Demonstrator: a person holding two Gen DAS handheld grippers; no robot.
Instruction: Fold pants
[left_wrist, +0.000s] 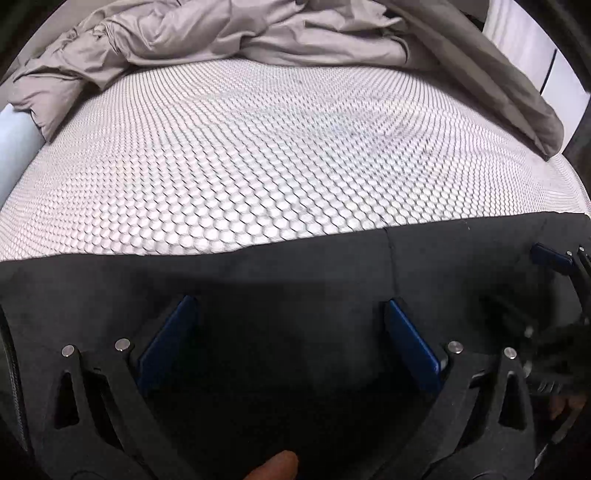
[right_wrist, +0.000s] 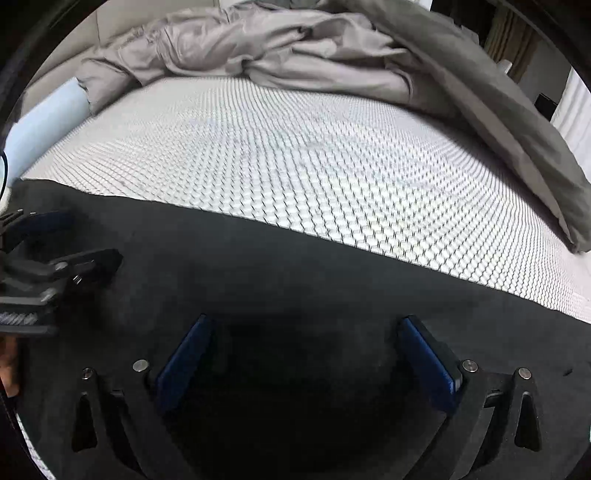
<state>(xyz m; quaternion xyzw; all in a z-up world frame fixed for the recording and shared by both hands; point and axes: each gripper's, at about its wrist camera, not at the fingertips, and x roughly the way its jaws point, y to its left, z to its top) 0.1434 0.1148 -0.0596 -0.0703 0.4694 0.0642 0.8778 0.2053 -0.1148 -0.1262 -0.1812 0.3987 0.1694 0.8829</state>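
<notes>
1. Black pants lie flat on the honeycomb mattress cover, near edge.
2. We hold left gripper and right gripper side by side, jaws apart, empty.
3. Likely lining up a grab for folding.

I see a white honeycomb-textured mattress. A crumpled grey-beige duvet heaps along its far edge, and a pale blue roll, perhaps a pillow, lies at its left.
</notes>
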